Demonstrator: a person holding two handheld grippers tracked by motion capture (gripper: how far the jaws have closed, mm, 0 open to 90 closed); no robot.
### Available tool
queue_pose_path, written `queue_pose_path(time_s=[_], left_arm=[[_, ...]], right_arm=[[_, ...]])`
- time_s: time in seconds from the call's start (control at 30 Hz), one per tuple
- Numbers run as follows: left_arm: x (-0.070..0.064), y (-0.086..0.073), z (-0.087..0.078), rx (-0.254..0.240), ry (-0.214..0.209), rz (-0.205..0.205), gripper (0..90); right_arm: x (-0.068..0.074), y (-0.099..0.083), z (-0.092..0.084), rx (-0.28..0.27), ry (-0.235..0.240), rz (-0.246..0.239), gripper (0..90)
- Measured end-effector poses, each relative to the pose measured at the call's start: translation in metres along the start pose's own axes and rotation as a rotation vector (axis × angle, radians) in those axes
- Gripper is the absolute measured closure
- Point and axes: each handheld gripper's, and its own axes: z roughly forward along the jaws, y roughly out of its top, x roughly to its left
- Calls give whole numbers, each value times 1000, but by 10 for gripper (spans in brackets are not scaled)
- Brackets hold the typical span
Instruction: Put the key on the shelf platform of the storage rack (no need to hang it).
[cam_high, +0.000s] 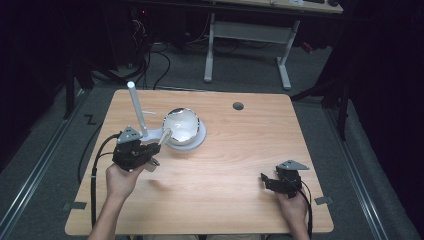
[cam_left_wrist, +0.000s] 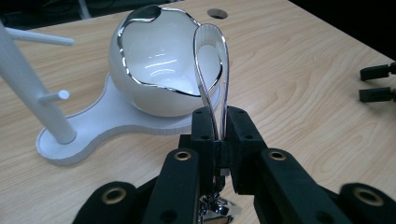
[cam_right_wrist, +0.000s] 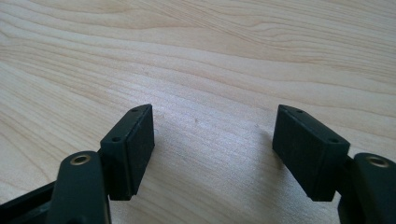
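Left gripper view: left hand-held gripper (cam_left_wrist: 218, 126) clamped on a spoon (cam_left_wrist: 211, 70), held upright above the bench (cam_left_wrist: 303, 93) (just in front of the egg-shaped bowl (cam_left_wrist: 159, 65) on its white stand (cam_left_wrist: 93, 126)). Pick-up done; placing left, probably on a peg. Right hand-held gripper (cam_right_wrist: 212, 149): jaws apart, empty, resting on the bench.

Wooden table (cam_high: 240, 165) on grey carpet floor (cam_high: 45, 150); white-legged desk (cam_high: 250, 30) at 12 o'clock, cables (cam_high: 155, 60) at 11, surroundings dark.
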Motion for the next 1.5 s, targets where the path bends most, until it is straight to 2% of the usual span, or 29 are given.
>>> queue_pose_path(time_s=[0.23,0.57,0.93,1.03,1.23,1.47,1.5], left_arm=[[-3,13,2,12,-20,16,823],[-11,38,4,18,-35,73,824],[-11,65,10,5,-51,84,823],[-11,72,15,16,-30,98,823],[-7,83,29,15,-37,78,823],[-5,98,44,25,-25,75,823],[-6,100,47,31,-13,84,822]], right_arm=[[0,0,0,0,0,1,300],[0,0,0,-1,1,-2,298],[0,0,0,0,2,-4,298],[0,0,0,0,2,-5,298],[0,0,0,0,3,-5,298],[0,0,0,0,0,-7,299],[0,0,0,0,0,-7,300]])
